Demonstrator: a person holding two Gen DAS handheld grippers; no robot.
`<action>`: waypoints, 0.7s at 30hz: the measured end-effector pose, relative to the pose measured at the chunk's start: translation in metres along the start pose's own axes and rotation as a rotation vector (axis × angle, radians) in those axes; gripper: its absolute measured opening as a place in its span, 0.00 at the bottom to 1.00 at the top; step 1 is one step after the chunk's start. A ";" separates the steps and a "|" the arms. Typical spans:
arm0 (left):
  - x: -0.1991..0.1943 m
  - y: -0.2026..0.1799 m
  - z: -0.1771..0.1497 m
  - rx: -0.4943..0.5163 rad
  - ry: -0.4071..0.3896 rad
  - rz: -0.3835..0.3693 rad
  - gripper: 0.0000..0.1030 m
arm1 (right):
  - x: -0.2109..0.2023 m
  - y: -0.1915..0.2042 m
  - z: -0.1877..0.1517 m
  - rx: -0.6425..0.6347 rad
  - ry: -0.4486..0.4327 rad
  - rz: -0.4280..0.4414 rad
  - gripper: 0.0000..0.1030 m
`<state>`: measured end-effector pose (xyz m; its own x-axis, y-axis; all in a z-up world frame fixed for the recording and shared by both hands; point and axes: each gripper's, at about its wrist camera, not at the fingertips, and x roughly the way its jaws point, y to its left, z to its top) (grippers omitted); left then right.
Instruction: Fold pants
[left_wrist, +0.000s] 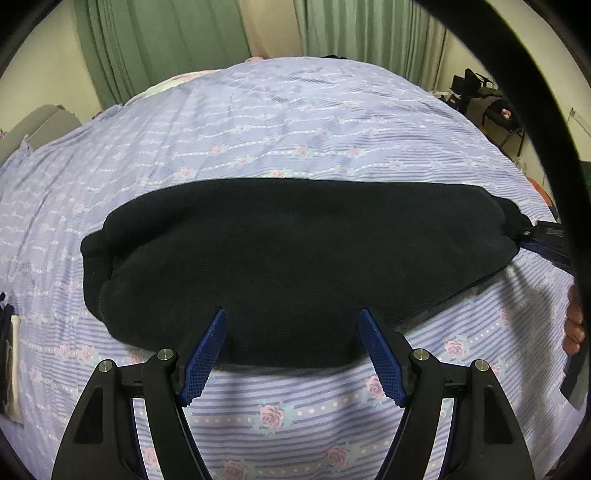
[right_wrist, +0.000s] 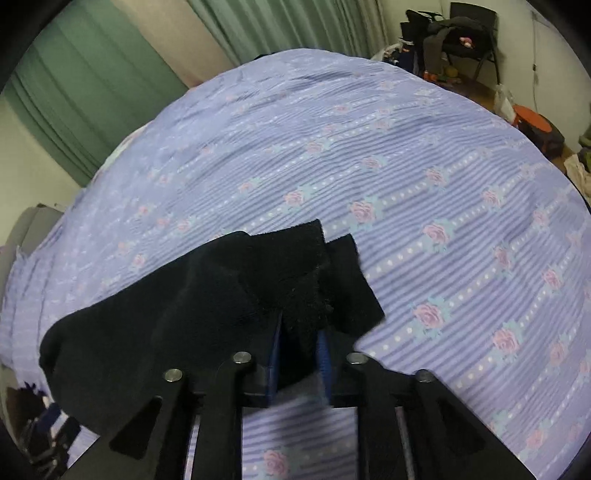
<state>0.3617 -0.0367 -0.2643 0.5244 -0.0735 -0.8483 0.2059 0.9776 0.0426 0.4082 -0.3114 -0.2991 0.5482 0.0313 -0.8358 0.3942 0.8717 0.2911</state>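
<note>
The black pants (left_wrist: 295, 266) are only partly readable: in the left wrist view their end at 3 o'clock runs behind a dark curved band (left_wrist: 546, 155) along the rim, and the near hem is covered by the blue pads (left_wrist: 207, 354) of the left claw (left_wrist: 293, 314). In the right wrist view the right claw (right_wrist: 300, 325) buries its tips in the cloth, and the pants (right_wrist: 184, 314) spill over its frame toward 7 o'clock. The clutter on a chair (right_wrist: 465, 33) at 1 o'clock is too small to name. At 3 o'clock in the left view, skin-toned fingers (left_wrist: 574, 325) are cut off.
</note>
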 end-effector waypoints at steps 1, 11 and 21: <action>-0.002 -0.002 0.000 -0.006 0.001 0.003 0.72 | -0.011 -0.005 -0.004 0.031 -0.020 -0.007 0.53; -0.011 -0.013 0.004 -0.032 -0.063 0.002 0.72 | -0.004 -0.031 -0.018 0.240 -0.037 0.179 0.77; 0.010 -0.024 0.021 0.014 -0.077 0.001 0.72 | 0.052 -0.042 0.003 0.330 0.021 0.261 0.80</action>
<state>0.3792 -0.0649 -0.2630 0.5868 -0.0876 -0.8050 0.2164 0.9749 0.0517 0.4224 -0.3480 -0.3531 0.6473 0.2430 -0.7225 0.4611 0.6299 0.6250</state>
